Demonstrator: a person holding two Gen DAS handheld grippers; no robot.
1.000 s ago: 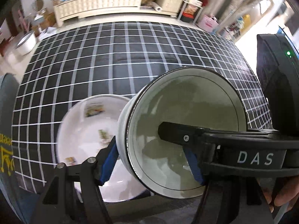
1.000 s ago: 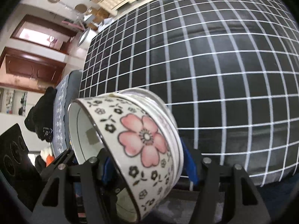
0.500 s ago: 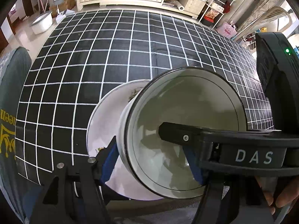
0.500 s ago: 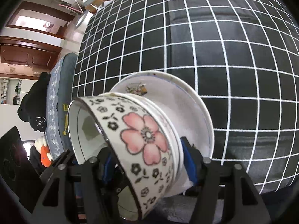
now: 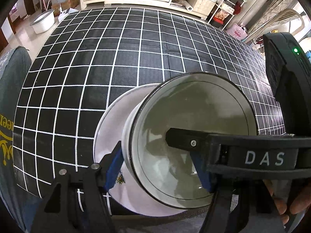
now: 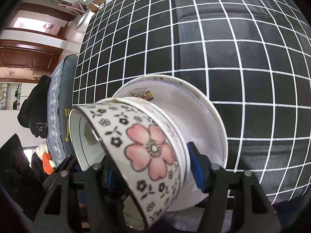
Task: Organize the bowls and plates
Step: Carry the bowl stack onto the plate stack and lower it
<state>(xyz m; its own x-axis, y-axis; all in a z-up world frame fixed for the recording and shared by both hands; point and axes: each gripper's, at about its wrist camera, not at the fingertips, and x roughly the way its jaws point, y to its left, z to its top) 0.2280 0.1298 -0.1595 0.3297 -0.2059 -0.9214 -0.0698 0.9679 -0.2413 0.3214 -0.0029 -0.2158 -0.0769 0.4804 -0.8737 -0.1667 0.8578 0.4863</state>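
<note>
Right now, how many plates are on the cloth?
1. The plate lies on the checked cloth, just behind the held bowl. From the right wrist its rim looks doubled, so a second plate may be hidden under it.

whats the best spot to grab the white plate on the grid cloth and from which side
Grip the white plate by its thin raised rim, coming in low from the near table edge, one finger under the lip and one on top. It lies flat on the checked cloth, so only the rim offers purchase. Both grippers hold a bowl now.
</note>
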